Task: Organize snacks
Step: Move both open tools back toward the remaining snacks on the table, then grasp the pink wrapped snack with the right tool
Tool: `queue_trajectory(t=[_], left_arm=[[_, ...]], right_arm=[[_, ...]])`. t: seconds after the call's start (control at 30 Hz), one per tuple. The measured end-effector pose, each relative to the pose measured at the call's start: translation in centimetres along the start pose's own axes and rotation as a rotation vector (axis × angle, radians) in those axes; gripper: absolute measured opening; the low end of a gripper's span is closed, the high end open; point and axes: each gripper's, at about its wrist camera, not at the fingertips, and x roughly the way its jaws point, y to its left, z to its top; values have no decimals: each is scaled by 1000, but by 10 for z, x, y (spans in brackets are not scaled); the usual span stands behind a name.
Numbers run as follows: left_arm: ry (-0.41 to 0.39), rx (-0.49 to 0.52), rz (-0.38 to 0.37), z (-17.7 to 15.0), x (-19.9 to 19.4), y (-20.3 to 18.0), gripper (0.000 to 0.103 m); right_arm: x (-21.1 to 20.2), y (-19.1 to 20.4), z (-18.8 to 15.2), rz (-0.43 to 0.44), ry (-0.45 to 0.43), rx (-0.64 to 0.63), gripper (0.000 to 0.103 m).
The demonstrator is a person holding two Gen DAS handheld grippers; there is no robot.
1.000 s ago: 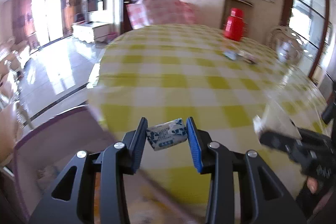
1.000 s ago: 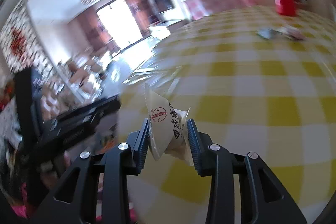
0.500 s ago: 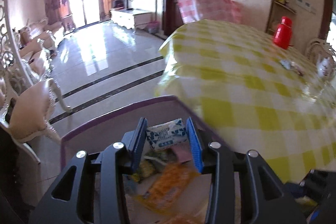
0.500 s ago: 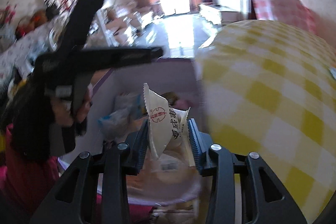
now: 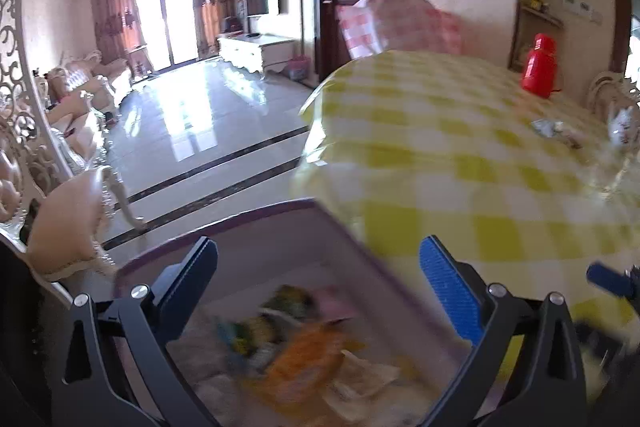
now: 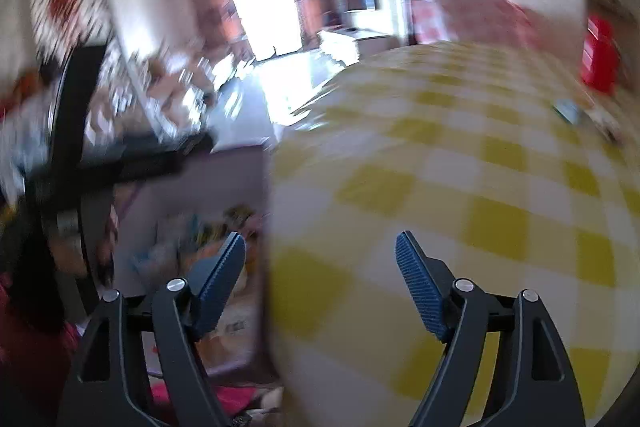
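Both tongs gape over the purple bin point(image 5: 256, 227) holding snack packets point(image 5: 304, 351).

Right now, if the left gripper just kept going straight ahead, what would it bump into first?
Probably the far wall of the bin, past the snacks lying below. The left gripper is open and empty; blur makes depth uncertain.
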Motion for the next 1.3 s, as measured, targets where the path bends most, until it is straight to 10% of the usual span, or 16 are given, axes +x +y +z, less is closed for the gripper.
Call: queue_trajectory(t=[0.43,0.77,1.07,1.3], left_arm=[[161,49,-471,59,31,-230,101],[103,101,-328,92,149,-367,101],[-39,-179,-290,139,210,-359,101],[-48,-305,-282,156,232,-329,101]], right_arm=[[-72,-208,3,-344,-50,404,88],[-65,-321,8,-517,0,448,88],[0,-382,71,-466,9,461,88],[48,-441,125,-424,-83,717,88]])
